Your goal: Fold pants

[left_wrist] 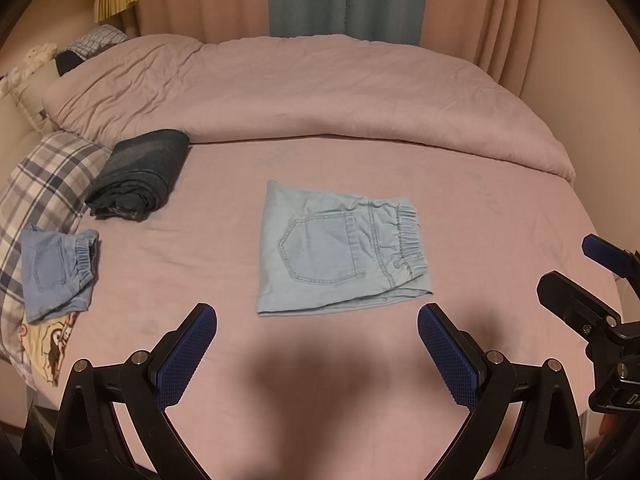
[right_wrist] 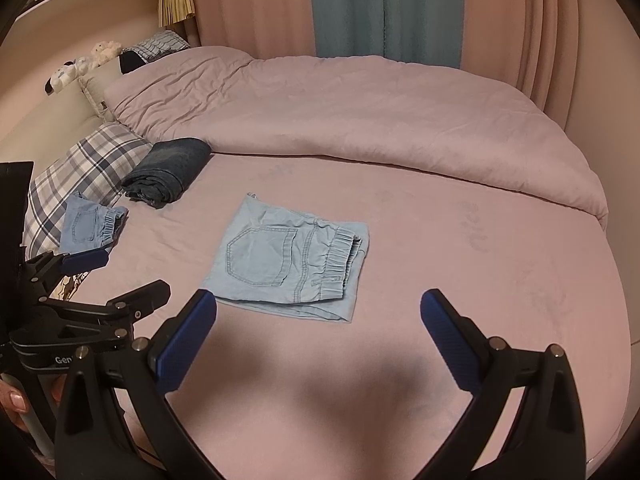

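Light blue denim pants (left_wrist: 340, 248) lie folded into a flat rectangle on the pink bed sheet, back pocket up, elastic waistband to the right. They also show in the right wrist view (right_wrist: 288, 260). My left gripper (left_wrist: 316, 320) is open and empty, held just in front of the pants' near edge. My right gripper (right_wrist: 318, 308) is open and empty, also just short of the near edge. The right gripper shows at the far right of the left wrist view (left_wrist: 580, 276), and the left gripper shows at the left of the right wrist view (right_wrist: 120, 276).
Folded dark jeans (left_wrist: 140, 176) and a smaller folded blue denim piece (left_wrist: 56, 272) lie at the left beside a plaid pillow (left_wrist: 44, 184). A pink duvet (left_wrist: 300, 92) is bunched across the back of the bed. Curtains hang behind.
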The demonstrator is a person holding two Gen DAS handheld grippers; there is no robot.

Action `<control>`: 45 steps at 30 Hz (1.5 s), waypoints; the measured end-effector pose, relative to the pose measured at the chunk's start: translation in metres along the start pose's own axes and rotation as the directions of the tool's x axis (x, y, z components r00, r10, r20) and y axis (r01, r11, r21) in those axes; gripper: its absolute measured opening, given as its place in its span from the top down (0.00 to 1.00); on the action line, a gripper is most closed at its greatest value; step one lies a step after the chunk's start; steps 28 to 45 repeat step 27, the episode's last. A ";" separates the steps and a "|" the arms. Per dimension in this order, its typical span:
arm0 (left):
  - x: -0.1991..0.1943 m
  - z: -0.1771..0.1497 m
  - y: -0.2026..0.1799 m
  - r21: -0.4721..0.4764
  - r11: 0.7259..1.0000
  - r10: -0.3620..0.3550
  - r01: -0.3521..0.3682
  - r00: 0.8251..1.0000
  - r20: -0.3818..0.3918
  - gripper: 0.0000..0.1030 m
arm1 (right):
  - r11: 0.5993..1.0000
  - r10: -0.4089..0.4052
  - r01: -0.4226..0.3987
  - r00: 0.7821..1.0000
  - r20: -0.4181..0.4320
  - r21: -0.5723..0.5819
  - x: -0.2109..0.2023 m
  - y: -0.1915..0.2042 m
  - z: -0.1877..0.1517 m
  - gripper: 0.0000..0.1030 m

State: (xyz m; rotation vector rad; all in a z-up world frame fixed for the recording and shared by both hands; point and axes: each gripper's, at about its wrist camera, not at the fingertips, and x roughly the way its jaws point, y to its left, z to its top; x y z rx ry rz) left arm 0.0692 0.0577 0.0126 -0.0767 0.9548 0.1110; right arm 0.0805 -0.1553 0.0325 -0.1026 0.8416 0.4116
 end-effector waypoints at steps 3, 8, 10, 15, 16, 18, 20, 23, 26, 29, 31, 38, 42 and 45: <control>0.000 -0.001 -0.001 0.000 1.000 0.003 -0.003 1.000 0.000 0.03 | 1.000 0.000 0.000 1.000 -0.001 -0.003 0.000 0.001 0.000 0.00; 0.000 -0.001 0.000 0.000 1.000 0.000 0.000 1.000 -0.001 0.03 | 1.000 -0.003 0.003 1.000 -0.003 -0.003 0.002 0.001 0.001 0.00; 0.001 0.000 0.002 0.001 1.000 -0.003 0.003 1.000 0.001 0.03 | 1.000 -0.003 0.003 1.000 -0.003 -0.005 0.002 0.001 0.001 0.00; 0.000 -0.001 0.002 0.008 1.000 -0.005 0.005 1.000 0.003 0.03 | 1.000 -0.003 0.003 1.000 -0.003 -0.009 0.003 0.001 0.002 0.00; 0.001 -0.001 0.002 0.008 1.000 -0.005 0.005 1.000 0.003 0.03 | 1.000 -0.002 0.002 1.000 -0.003 -0.008 0.003 0.001 0.002 0.00; 0.000 -0.001 0.001 0.006 1.000 -0.001 0.001 1.000 0.005 0.03 | 1.000 -0.002 0.002 1.000 -0.004 -0.007 0.004 0.001 0.002 0.00; 0.001 -0.001 0.001 0.008 1.000 -0.002 0.002 1.000 0.003 0.03 | 1.000 -0.002 0.002 1.000 -0.002 -0.009 0.003 0.002 0.001 0.00; 0.001 -0.001 0.001 0.008 1.000 0.001 -0.001 1.000 0.006 0.03 | 1.000 -0.004 0.004 1.000 -0.002 -0.013 0.004 0.002 0.001 0.00; 0.003 0.000 0.002 0.005 1.000 0.008 -0.008 1.000 0.004 0.03 | 1.000 -0.003 0.003 1.000 -0.002 -0.013 0.004 0.002 0.001 0.00; 0.004 0.001 0.003 0.005 1.000 0.004 -0.004 1.000 0.001 0.03 | 1.000 -0.002 0.002 1.000 -0.002 -0.013 0.004 0.002 0.001 0.00; 0.004 0.001 0.003 0.005 1.000 0.004 -0.004 1.000 0.001 0.03 | 1.000 -0.002 0.002 1.000 -0.002 -0.013 0.004 0.002 0.001 0.00; 0.004 0.001 0.003 0.005 1.000 0.004 -0.004 1.000 0.001 0.03 | 1.000 -0.002 0.002 1.000 -0.002 -0.013 0.004 0.002 0.001 0.00; 0.004 0.001 0.003 0.005 1.000 0.004 -0.004 1.000 0.001 0.03 | 1.000 -0.002 0.002 1.000 -0.002 -0.013 0.004 0.002 0.001 0.00; 0.004 0.001 0.003 0.005 1.000 0.004 -0.004 1.000 0.001 0.03 | 1.000 -0.002 0.002 1.000 -0.002 -0.013 0.004 0.002 0.001 0.00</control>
